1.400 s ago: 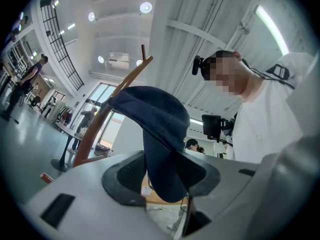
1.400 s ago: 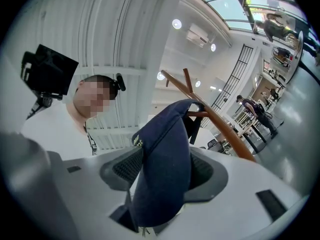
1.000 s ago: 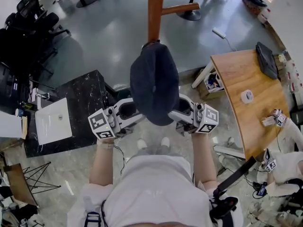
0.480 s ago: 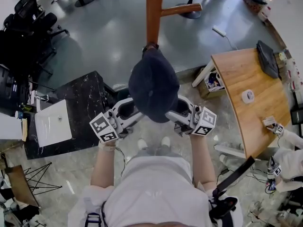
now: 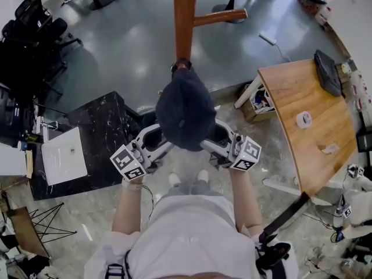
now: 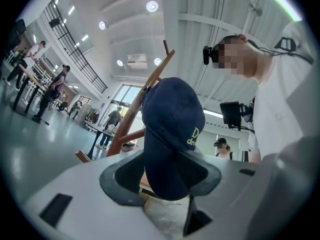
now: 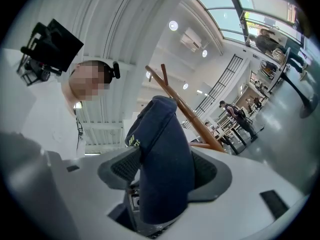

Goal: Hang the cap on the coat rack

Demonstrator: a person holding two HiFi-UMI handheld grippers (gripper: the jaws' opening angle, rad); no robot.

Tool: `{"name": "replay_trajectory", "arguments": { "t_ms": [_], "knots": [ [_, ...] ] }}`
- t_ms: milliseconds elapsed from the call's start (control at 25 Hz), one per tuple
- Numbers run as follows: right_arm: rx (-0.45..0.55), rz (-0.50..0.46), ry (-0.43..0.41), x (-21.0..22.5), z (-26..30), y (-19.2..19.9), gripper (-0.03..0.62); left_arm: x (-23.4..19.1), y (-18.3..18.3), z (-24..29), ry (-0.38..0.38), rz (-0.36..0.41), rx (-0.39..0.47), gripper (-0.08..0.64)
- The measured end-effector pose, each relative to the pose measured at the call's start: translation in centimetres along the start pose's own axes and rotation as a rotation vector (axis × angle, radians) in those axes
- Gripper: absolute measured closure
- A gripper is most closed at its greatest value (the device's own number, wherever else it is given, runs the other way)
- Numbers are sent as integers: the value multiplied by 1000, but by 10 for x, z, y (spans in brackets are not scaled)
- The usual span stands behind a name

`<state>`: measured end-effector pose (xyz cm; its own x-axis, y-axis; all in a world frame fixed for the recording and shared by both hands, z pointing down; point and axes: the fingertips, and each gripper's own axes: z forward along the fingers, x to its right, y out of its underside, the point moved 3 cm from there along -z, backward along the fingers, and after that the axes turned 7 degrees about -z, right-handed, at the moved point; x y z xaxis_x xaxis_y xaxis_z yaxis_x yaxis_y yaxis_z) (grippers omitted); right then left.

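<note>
A dark navy cap [image 5: 185,109] hangs on a peg of the wooden coat rack [image 5: 185,16], crown up. My left gripper [image 5: 152,137] reaches in from the cap's left and my right gripper [image 5: 220,137] from its right. In the left gripper view the cap [image 6: 172,129] hangs between the pads with a gap showing beside it, the rack [image 6: 150,91] behind. In the right gripper view the cap [image 7: 162,159] also hangs loose between the pads. Both grippers' jaws have just been opening with the cap between them. The fingertips are hidden under the cap in the head view.
A wooden table [image 5: 290,92] with a tape roll [image 5: 303,119] stands at the right. A black table [image 5: 96,121] holding a white laptop [image 5: 64,156] is at the left. Black office chairs [image 5: 29,34] crowd the upper left. Grey floor lies beyond the rack.
Both grippers have sunk a little and drawn back toward the person. The cap stays on the rack's peg and now sits looser between the jaws.
</note>
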<state>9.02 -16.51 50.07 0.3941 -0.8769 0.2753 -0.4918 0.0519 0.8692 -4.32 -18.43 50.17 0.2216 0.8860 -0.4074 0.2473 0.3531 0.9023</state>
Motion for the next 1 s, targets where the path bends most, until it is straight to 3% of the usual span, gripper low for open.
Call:
{"name": "replay_trajectory", "arguments": {
  "t_ms": [160, 280, 440, 1000],
  "knots": [
    [42, -2, 47, 9, -5, 0, 304, -4, 1, 4, -12, 10, -1, 373],
    [80, 20, 136, 22, -17, 1, 296, -7, 1, 5, -27, 0, 13, 373],
    [46, 30, 235, 37, -34, 13, 296, -10, 10, 8, -49, -28, -2, 374],
    [-4, 139, 317, 40, -55, 60, 298, -13, 72, -6, -132, -144, -70, 377]
  ]
}}
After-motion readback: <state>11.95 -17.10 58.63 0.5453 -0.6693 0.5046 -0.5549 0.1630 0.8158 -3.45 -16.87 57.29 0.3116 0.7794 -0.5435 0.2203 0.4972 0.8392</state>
